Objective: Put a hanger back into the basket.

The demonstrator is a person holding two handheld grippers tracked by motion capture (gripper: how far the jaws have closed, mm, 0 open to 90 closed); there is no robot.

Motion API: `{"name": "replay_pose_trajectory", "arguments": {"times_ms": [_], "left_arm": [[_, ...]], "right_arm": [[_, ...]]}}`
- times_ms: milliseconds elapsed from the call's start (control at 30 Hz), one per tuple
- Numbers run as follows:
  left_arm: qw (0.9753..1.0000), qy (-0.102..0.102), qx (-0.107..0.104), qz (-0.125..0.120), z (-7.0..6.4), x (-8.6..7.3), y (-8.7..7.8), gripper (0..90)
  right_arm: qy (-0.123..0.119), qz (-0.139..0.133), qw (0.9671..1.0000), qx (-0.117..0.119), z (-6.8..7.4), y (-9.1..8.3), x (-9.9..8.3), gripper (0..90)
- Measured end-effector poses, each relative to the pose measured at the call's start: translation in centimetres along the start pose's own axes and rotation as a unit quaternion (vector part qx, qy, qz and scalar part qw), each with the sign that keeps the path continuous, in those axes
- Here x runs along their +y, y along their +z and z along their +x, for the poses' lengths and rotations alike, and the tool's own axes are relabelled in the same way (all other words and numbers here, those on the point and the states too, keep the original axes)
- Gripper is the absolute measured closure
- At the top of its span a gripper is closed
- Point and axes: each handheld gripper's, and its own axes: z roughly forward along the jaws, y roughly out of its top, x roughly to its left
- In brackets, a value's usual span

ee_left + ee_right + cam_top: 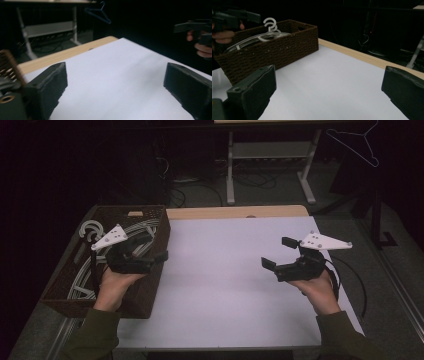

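Note:
A brown woven basket [150, 292] stands at the table's left edge, with white plastic hangers [89, 231] lying inside it. A hand holds my left gripper [152, 247] above the basket's right side, open and with nothing between its jaws. My right gripper [278, 253] hovers over the right part of the white tabletop [225, 280], open too, pointing left. The right gripper view looks across to the basket [277, 51], the hangers [268, 31] and the left gripper [235, 16]. From the left gripper view [115, 87] I see the right gripper [197, 27] far off.
A wooden strip [235, 212] borders the table's far edge. Behind it stands a metal-legged desk [270, 165] with cables on the floor. A single hanger [357, 145] hangs at the upper right. The room around is dark.

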Motion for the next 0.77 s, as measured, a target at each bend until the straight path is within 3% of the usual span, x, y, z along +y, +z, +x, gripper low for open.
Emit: {"name": "replay_pose_trajectory", "arguments": {"times_ms": [167,433,767], "left_arm": [[0.9997,-0.003,-0.007,-0.024,-0.4,-0.8,0.5,1.7],[0.9993,-0.005,-0.004,-0.036,-0.5,-1.6,0.2,0.0],[0.9993,-0.009,-0.012,-0.035,-0.4,-1.7,0.1,0.0]], "right_arm": [[-0.003,-0.015,0.9999,0.007,0.1,0.3,1.1,0.0],[-0.002,-0.037,0.9992,0.013,0.3,0.1,2.0,0.0],[-0.001,-0.041,0.9991,0.011,0.1,-0.2,2.0,0.0]]}}
